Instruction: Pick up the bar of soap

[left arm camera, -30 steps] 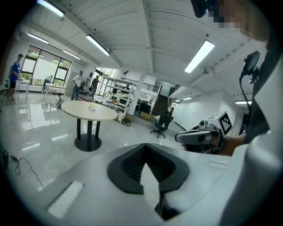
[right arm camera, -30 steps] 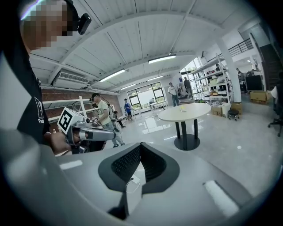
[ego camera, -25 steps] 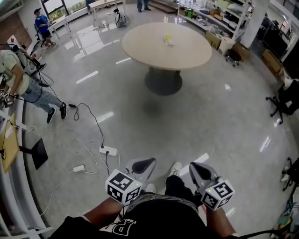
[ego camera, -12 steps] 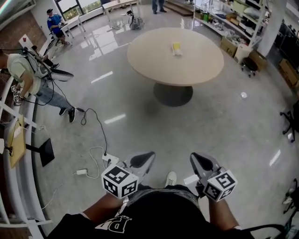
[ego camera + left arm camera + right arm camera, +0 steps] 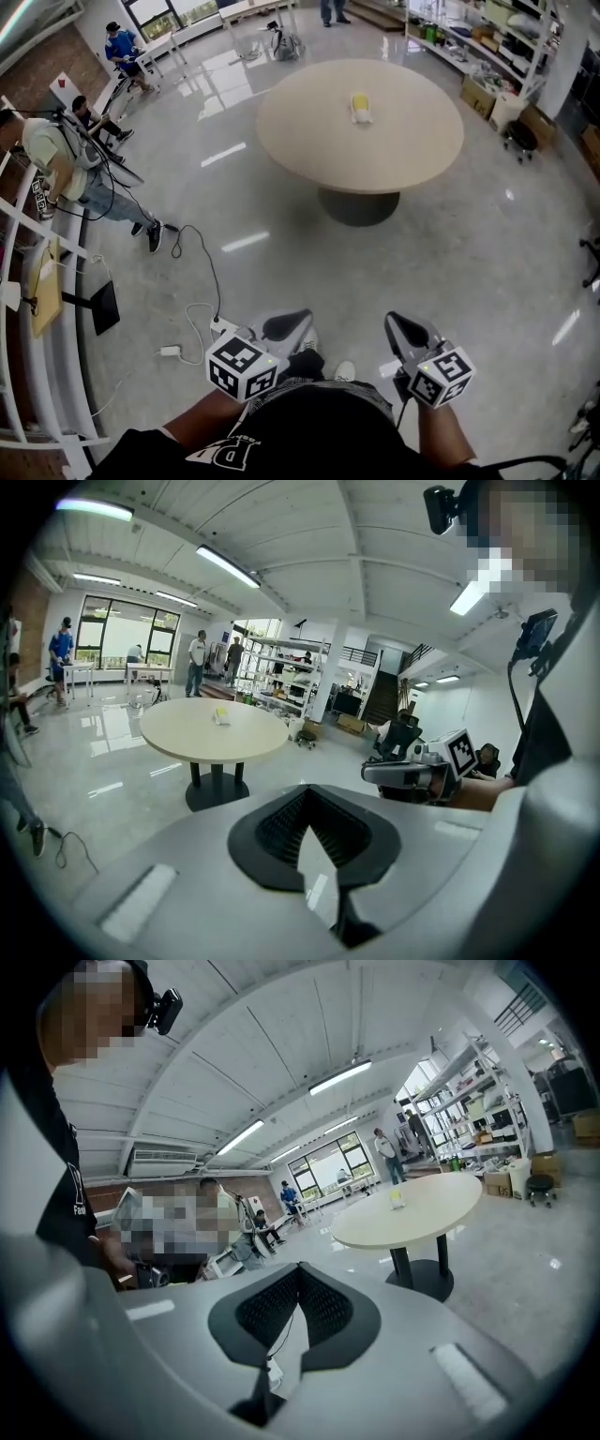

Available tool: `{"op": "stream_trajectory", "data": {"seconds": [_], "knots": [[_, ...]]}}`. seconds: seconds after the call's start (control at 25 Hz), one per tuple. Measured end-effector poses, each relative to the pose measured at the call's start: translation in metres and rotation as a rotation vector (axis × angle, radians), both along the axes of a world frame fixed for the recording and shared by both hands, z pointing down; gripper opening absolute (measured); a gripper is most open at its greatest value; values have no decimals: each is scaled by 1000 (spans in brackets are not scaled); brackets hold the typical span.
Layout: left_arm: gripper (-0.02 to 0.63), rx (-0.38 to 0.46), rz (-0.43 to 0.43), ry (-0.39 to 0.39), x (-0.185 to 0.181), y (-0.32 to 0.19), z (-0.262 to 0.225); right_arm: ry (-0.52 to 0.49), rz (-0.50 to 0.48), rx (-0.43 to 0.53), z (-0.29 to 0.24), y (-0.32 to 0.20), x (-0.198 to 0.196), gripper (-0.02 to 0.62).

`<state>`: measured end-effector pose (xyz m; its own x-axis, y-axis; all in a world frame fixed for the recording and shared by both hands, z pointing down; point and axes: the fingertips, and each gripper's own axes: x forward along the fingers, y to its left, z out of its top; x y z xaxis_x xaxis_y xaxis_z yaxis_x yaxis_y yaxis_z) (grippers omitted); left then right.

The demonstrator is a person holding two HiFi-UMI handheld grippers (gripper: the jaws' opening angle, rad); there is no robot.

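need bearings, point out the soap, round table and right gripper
bar of soap [image 5: 360, 107], head view, its yellow middle
round table [image 5: 309, 136], head view, bare top
right gripper [image 5: 400, 325], head view, between fingertips

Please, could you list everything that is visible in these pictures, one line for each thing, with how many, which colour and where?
round table: one, beige, on the floor ahead
bar of soap: one, yellow, on the table top, far half
power strip: one, white, on the floor near the left claw
cable: one, black, on the floor, running from the power strip to the left
person in pale shirt: one, left edge
person in blue top: one, far left corner
shelves: white, far right wall
stool: one, black, right of the table
left claw: one, grey and black, shut, empty
right claw: one, grey and black, shut, empty
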<state>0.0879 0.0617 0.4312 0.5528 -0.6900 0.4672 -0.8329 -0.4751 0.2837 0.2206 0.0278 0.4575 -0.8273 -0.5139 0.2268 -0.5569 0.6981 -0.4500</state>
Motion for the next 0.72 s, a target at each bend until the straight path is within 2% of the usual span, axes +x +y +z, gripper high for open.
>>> {"op": "stream_trajectory", "data": {"seconds": [0.24, 0.36, 0.48, 0.72], "knots": [[6, -4, 35, 7, 1, -60, 11, 13, 2, -14, 10, -45, -6, 6], [6, 2, 57, 25, -4, -99, 17, 53, 26, -30, 19, -75, -9, 6], [6, 8, 75, 48, -19, -143, 18, 53, 56, -46, 19, -114, -23, 5], [6, 34, 87, 84, -67, -247, 8, 138, 89, -24, 2, -214, -67, 6]]}}
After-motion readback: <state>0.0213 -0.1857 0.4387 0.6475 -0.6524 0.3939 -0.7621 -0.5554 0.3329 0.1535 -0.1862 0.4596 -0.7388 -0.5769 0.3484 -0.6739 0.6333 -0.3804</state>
